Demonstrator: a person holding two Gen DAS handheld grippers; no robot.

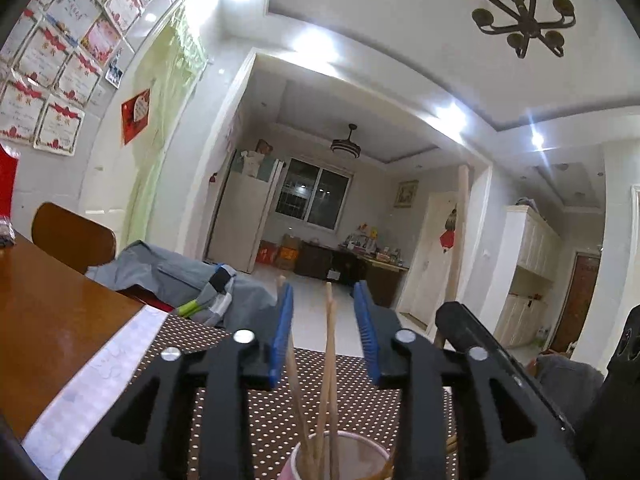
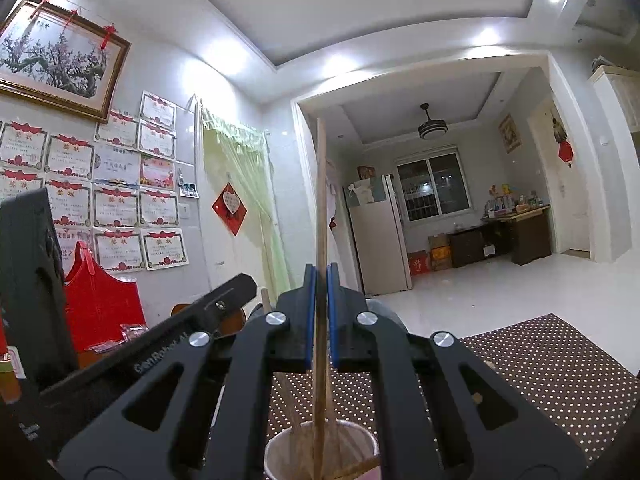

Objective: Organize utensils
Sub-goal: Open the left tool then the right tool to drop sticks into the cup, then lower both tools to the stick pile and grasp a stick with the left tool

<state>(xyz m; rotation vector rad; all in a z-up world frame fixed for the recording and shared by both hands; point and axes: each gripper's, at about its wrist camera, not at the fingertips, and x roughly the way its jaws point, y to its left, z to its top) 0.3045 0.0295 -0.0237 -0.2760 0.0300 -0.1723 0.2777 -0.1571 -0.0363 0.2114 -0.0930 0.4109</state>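
A pink paper cup [image 1: 340, 458] stands on the dotted brown mat [image 1: 192, 344] and holds several wooden chopsticks [image 1: 330, 360]. My left gripper [image 1: 326, 332] is open above the cup, its blue pads either side of the chopsticks that stand in it. In the right wrist view my right gripper [image 2: 320, 312] is shut on a single chopstick [image 2: 320, 208], held upright with its lower end inside the cup [image 2: 320, 456]. The right gripper's body shows at the right edge of the left wrist view.
The mat covers part of a brown wooden table [image 1: 52, 312]. A chair with a grey jacket [image 1: 168, 272] stands at the far edge. A red bag [image 2: 100, 304] sits on the table near the wall.
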